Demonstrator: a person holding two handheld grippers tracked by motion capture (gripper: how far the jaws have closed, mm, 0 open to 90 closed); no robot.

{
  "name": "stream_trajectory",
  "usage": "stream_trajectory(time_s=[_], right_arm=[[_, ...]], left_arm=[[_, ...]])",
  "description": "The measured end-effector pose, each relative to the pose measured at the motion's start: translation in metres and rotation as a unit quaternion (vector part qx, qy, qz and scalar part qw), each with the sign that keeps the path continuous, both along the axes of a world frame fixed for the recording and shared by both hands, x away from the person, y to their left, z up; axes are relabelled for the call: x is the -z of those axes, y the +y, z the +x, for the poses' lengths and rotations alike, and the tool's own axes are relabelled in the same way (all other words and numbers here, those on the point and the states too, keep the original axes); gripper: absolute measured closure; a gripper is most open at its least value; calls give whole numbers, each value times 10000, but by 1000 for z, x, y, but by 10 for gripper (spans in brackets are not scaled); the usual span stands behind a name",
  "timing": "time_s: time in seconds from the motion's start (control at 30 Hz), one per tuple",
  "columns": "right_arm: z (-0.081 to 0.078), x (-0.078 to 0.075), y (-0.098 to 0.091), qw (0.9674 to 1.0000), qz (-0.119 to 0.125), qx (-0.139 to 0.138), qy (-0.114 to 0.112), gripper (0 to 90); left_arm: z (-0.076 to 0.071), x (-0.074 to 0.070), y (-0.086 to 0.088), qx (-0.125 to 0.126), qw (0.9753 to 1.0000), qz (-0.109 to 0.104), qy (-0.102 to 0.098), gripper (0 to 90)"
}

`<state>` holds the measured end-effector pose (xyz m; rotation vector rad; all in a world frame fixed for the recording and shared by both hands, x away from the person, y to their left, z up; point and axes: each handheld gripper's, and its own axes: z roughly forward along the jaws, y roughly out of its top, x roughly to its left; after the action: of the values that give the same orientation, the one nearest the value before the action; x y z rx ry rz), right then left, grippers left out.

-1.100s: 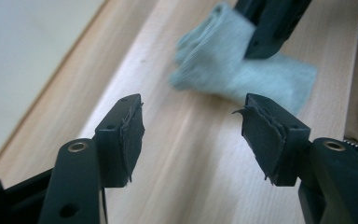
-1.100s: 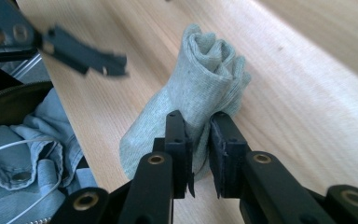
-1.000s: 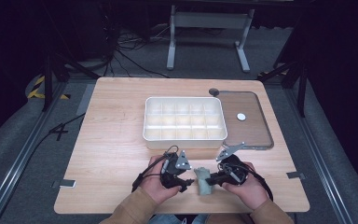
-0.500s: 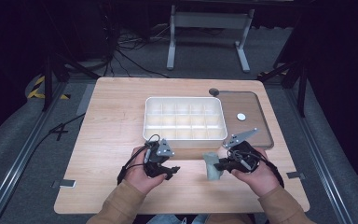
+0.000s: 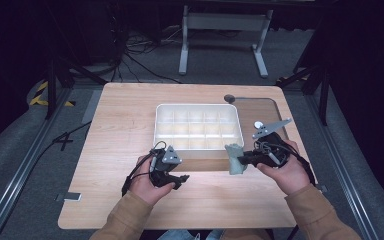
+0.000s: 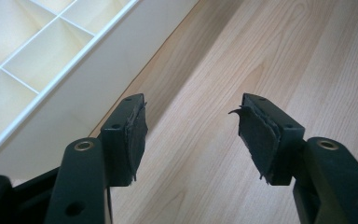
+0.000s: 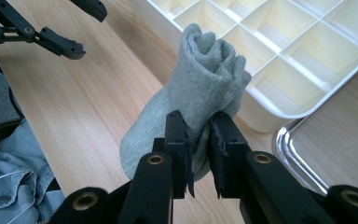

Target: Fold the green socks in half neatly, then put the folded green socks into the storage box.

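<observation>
Gripping rolled grey sock [image 7: 200,84] beside white compartment tray [image 5: 198,146], wooden table [image 5: 120,130]

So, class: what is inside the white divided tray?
The tray shows bare compartments with nothing in them. The rolled grey sock, held in the right hand-held gripper, covers part of its near right corner.

The rolled sock [image 5: 234,159] hangs before the divided tray [image 5: 198,127] (near its right front corner).

Table [image 5: 130,125] brightly lit from above, surroundings dark; high view soft, gripper views sharp, near jaws slightly blurred.
</observation>
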<state>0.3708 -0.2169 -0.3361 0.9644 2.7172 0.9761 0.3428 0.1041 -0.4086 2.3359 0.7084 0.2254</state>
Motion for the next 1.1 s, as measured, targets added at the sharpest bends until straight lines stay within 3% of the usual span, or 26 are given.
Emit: stream_trajectory(time_s=[0.37,0.73,1.1], right_arm=[[16,-10,-3,9997,-159,107,-172,783],[36,-21,-4,9969,-542,61,-565,782],[60,-25,9,9948,-875,-87,-521,782]], left_arm=[[1,0,1,10,10000,0,14,422],[2,-2,7,-67,10000,-15,0,421],[-1,-3,17,-223,9997,-50,-19,422]])
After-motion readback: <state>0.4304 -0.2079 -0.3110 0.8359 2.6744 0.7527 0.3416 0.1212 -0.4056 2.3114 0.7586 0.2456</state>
